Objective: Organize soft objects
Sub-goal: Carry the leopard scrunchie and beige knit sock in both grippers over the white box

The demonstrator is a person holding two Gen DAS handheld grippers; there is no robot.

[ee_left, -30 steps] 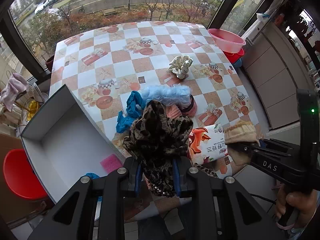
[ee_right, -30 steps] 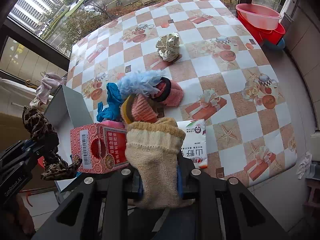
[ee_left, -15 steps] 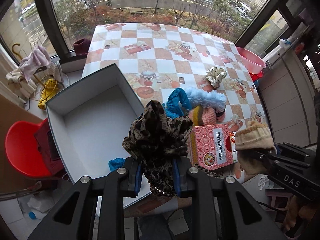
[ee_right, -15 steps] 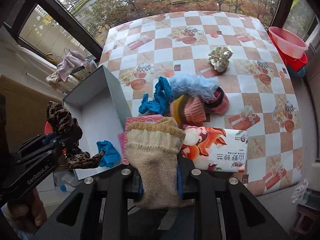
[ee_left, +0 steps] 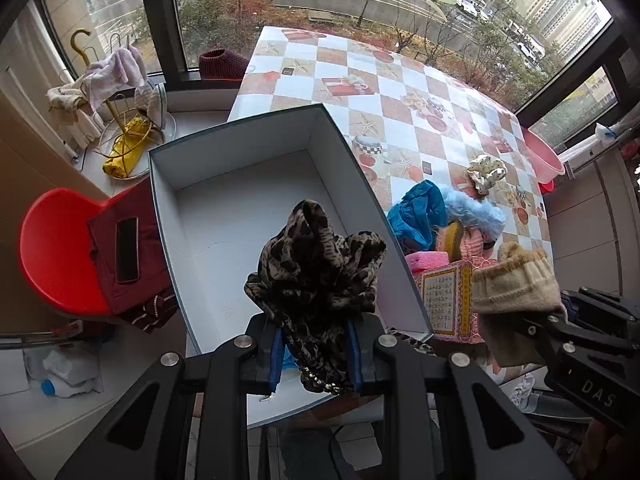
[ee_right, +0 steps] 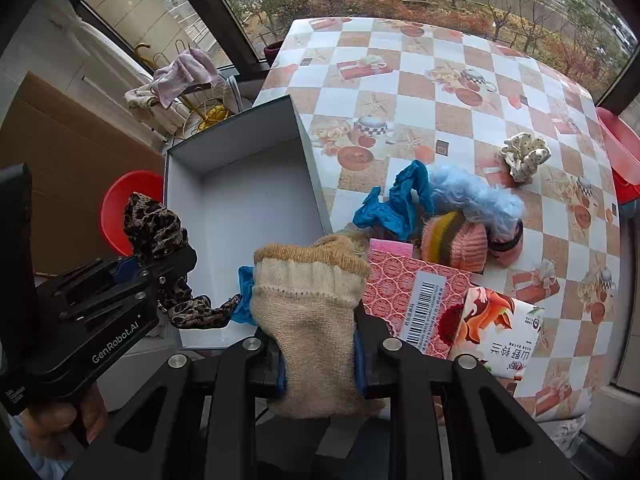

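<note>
The left hand-held gripper (ee_left: 314, 354), clamping a leopard scarf (ee_left: 318, 264), hangs right over the box (ee_left: 240, 216); the right hand-held gripper (ee_right: 318, 364), gripping a beige sock (ee_right: 308, 312), seems just outside it.

Soft, even daylight comes through the windows (ee_left: 360, 8) beyond the fingers; shadows are faint, focus sharp, and fisheye bending darkens the corners.

Your left gripper (ee_left: 315, 354) is matte black with blue finger pads (ee_left: 274, 356), silver screws and white GenRobot.AI lettering; your right gripper (ee_right: 319, 357) matches, marked DAS.
</note>
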